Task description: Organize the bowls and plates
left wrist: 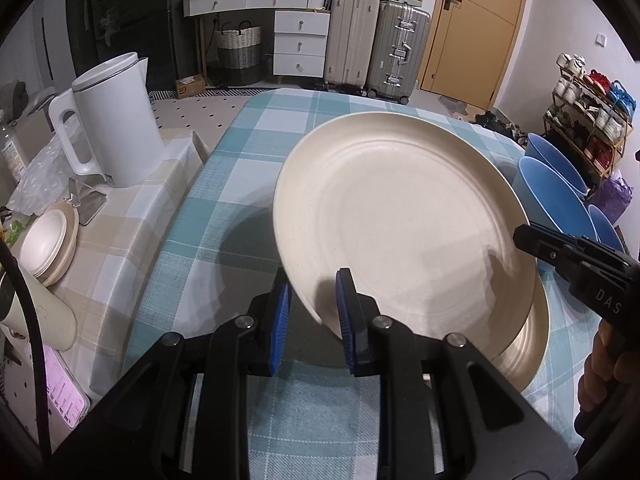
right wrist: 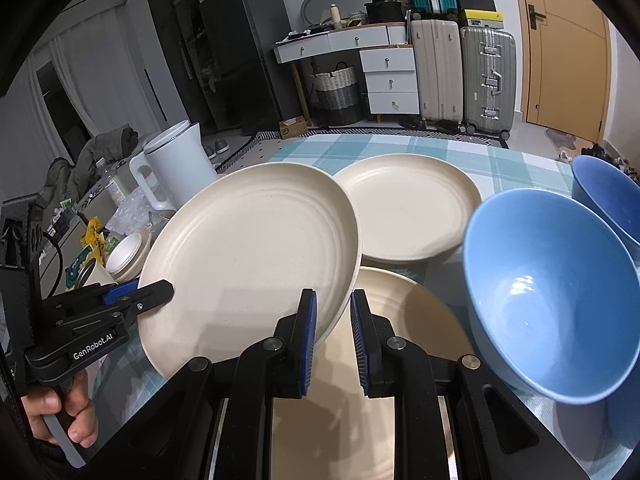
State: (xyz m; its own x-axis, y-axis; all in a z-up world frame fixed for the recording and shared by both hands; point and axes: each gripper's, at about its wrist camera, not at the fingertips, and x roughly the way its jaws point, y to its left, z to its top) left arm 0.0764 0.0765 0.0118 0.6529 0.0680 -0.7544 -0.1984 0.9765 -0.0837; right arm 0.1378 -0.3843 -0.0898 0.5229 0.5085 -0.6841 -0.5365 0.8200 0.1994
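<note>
Beside plates (right wrist: pixel 408 208), empty blue bowls (right wrist: pixel 552 300)

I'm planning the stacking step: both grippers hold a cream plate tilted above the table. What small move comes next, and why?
Probably lower the held plate level onto the plate lying beneath it. Left gripper and right gripper both clamp its rim, and it hangs tilted above that matching plate.

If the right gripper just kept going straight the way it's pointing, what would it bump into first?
Probably the cream plate lying on the table, straight ahead and below the right gripper. It is already shut on the rim of the lifted cream plate; the blue bowl sits off to its side. Depth is hard to judge.
</note>
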